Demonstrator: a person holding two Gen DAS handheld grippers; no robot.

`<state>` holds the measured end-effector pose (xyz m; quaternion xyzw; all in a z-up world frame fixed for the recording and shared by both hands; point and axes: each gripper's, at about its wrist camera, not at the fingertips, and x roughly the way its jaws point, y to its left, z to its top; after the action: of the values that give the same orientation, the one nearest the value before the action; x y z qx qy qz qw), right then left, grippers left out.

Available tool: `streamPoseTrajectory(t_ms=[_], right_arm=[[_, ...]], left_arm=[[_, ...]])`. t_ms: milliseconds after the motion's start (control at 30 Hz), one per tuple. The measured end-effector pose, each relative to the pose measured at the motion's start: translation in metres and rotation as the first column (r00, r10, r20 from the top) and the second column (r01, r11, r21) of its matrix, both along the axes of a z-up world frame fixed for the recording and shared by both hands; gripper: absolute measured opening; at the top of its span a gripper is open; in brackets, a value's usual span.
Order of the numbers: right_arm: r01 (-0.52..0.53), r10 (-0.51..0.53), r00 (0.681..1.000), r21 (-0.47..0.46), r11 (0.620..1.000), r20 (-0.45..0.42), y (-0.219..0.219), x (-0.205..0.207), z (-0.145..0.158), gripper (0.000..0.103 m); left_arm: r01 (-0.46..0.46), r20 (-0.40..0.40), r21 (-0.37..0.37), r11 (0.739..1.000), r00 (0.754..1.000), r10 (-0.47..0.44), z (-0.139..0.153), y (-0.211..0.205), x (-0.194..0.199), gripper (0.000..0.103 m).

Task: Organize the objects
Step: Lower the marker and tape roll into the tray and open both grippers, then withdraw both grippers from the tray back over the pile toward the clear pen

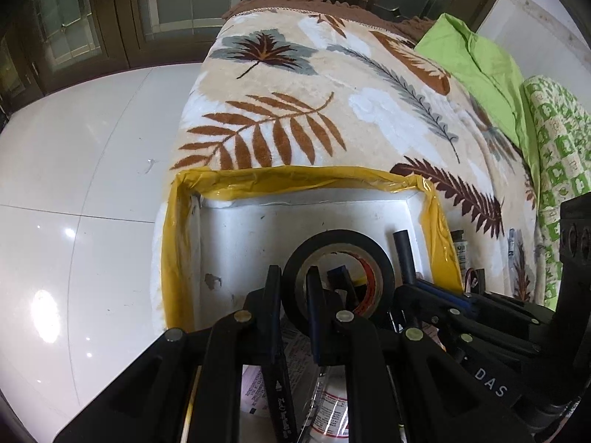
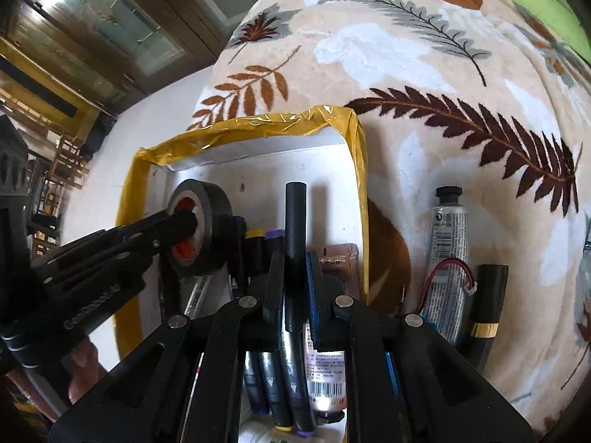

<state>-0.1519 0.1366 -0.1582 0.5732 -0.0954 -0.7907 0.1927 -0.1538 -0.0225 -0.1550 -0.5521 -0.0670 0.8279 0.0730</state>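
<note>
Site: private home, living area | Evidence: leaf-patterned plush blanket over soft furniture; green bedding along its right edge; dark wooden glass-door cabinets; glossy white floor tiles

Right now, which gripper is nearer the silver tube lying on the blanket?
Right. The right gripper, clamped on a black marker over the box, sits just left of the silver tube. The left gripper, holding the tape roll, is further left.
</note>
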Motion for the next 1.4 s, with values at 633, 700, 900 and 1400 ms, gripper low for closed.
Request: streamPoseTrajectory(t_ms=[633,700,900,1400], right_arm=[[-0.023,0.028,0.999,-0.174,0.984,0.023,0.021,0.012,0.014,0.038],[-0.039,0.045,0.999,-0.191,0.981,0.024,0.025,0.018,0.017,0.038],[-0.022,0.025,1.0,-0.249,0.968,0.01,0.057,0.038,0.024,0.038],[0.159,-0.162,0.987,-0.29,0.944,0.016,0.186,0.067,0.015,0.038]], left_arm=[[-0.005,-0.09,0.347,0.938,0.995,0.039,0.024,-0.018,0.026,0.063],[-0.007,-0.094,0.35,0.937,0.995,0.042,0.026,-0.017,0.034,0.063],[-0.012,-0.093,0.326,0.945,0.995,0.045,0.033,-0.002,0.058,0.063],[0.126,-0.124,0.287,0.949,0.988,-0.094,0.065,0.104,0.114,0.063]])
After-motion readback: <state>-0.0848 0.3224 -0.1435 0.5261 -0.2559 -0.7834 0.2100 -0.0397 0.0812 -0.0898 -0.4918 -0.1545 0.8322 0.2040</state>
